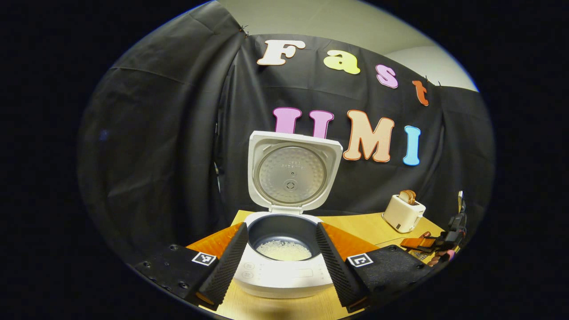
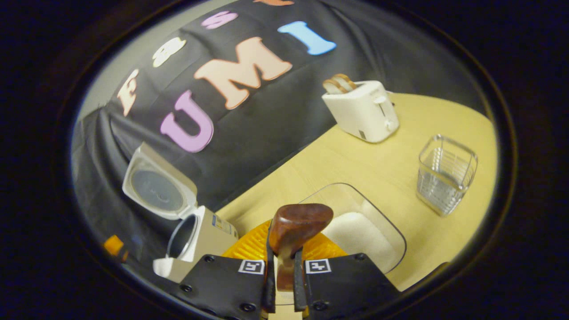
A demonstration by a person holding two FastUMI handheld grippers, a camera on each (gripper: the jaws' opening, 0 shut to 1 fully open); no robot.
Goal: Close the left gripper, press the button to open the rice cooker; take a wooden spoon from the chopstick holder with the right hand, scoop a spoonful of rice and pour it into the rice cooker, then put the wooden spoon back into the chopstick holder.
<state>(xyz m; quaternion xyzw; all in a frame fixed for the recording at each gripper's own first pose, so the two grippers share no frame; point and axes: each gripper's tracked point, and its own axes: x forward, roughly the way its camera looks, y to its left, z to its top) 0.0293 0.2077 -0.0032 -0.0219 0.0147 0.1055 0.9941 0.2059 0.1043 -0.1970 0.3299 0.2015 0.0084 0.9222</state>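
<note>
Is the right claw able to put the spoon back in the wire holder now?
Probably yes: the right claw grips the wooden spoon, and the wire holder stands empty across bare table.

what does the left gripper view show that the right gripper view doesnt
Left gripper view alone: rice lying inside the cooker's pot, seen between the open left claw.

Right gripper view alone: the right claw shut on the wooden spoon, a clear container of rice, and the wire chopstick holder standing empty.

Shared: the rice cooker with its lid up, the toaster with bread in it, and the wooden table.
</note>
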